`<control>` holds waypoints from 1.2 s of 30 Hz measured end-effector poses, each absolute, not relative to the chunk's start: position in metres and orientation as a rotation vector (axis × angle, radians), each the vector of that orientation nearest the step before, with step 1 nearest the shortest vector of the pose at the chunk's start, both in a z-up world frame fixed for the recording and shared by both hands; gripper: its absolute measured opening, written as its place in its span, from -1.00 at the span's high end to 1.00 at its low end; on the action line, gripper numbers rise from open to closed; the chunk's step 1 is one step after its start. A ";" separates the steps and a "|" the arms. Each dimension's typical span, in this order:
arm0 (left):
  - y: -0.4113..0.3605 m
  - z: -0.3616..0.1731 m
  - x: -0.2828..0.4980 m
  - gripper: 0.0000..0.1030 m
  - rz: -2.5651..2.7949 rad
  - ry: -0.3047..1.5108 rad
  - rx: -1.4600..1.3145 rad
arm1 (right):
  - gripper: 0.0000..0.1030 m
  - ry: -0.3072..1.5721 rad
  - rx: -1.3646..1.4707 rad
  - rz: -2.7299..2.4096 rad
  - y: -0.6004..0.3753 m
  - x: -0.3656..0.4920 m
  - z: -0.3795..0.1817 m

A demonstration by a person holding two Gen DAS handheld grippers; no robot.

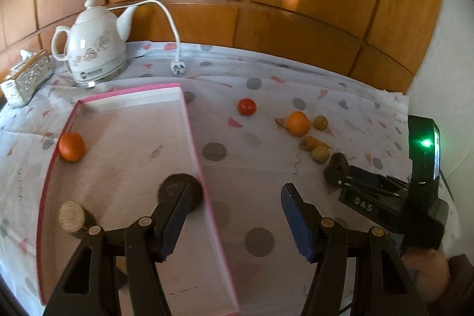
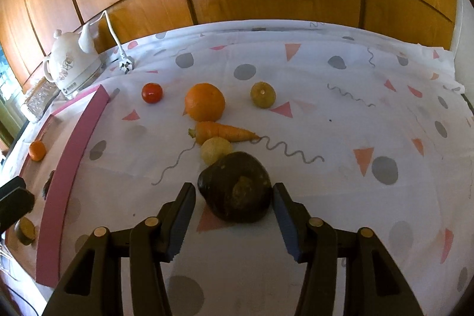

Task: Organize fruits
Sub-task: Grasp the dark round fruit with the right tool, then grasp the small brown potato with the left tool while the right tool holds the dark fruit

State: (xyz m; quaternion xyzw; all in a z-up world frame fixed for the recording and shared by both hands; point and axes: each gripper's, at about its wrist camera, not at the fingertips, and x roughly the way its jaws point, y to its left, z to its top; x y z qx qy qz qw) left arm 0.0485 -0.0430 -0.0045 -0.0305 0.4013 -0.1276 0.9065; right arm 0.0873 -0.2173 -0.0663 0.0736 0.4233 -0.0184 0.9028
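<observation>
A pink-rimmed tray (image 1: 189,123) lies on the left and holds a tangerine (image 1: 71,146), a dark round fruit (image 1: 194,193) and a cut brownish piece (image 1: 72,216). My left gripper (image 1: 235,196) stands open and empty, straddling the tray's right wall. On the cloth lie a tomato (image 2: 152,93), an orange (image 2: 204,102), a yellow-green fruit (image 2: 262,94), a carrot (image 2: 225,132) and a pale yellow fruit (image 2: 214,150). A dark fruit (image 2: 237,194) rests on the cloth between the tips of my right gripper (image 2: 234,190). Its jaws are open, with a thin gap on each side.
A white kettle (image 1: 91,49) with its cord and plug (image 1: 177,67) stands at the back left, beside a silver tissue box (image 1: 26,79). Wooden panelling closes the far side. The patterned cloth (image 2: 355,114) runs to the table's right edge.
</observation>
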 end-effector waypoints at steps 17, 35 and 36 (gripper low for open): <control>-0.097 -0.024 0.078 -0.23 -0.337 0.888 -0.030 | 0.06 0.855 0.121 -0.232 -0.263 0.073 -0.065; -0.159 -0.045 0.113 0.13 -0.415 0.925 -0.022 | 0.10 0.836 0.196 -0.242 -0.281 0.069 -0.073; -0.160 -0.046 0.114 0.13 -0.413 0.928 -0.021 | 0.10 0.833 0.201 -0.240 -0.282 0.069 -0.073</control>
